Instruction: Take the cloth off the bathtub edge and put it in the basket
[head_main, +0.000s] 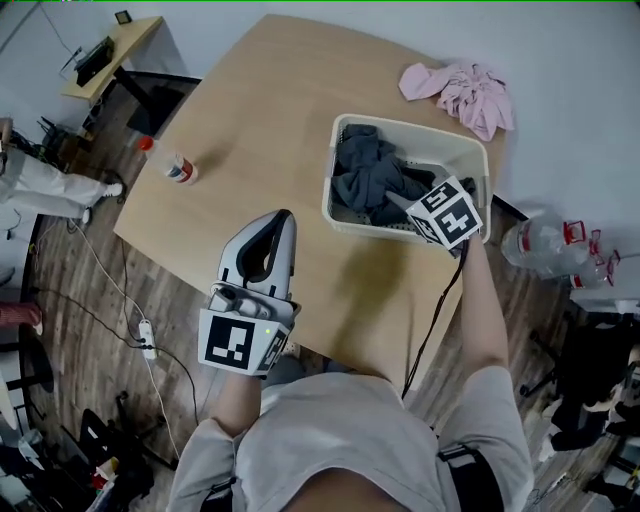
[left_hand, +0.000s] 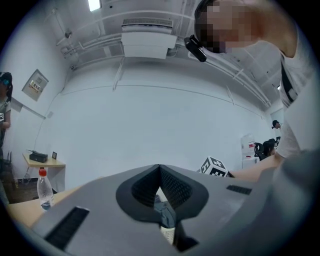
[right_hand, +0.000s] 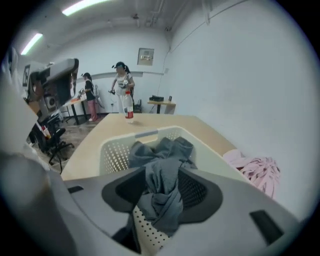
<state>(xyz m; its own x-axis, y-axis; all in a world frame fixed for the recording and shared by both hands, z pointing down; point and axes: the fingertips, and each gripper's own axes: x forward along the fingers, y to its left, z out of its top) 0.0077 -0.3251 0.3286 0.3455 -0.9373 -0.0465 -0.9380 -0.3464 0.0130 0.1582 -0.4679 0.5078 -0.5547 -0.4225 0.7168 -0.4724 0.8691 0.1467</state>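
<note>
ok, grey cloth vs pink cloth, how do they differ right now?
Colour: the grey cloth is dark grey, the pink cloth is pale pink.
Place: the grey cloth lies in the basket; the pink cloth lies on the table beyond it.
Contact: part of the grey cloth hangs between the open jaws of the right gripper; nothing touches the pink cloth.
Shared: both are crumpled, not folded.
</note>
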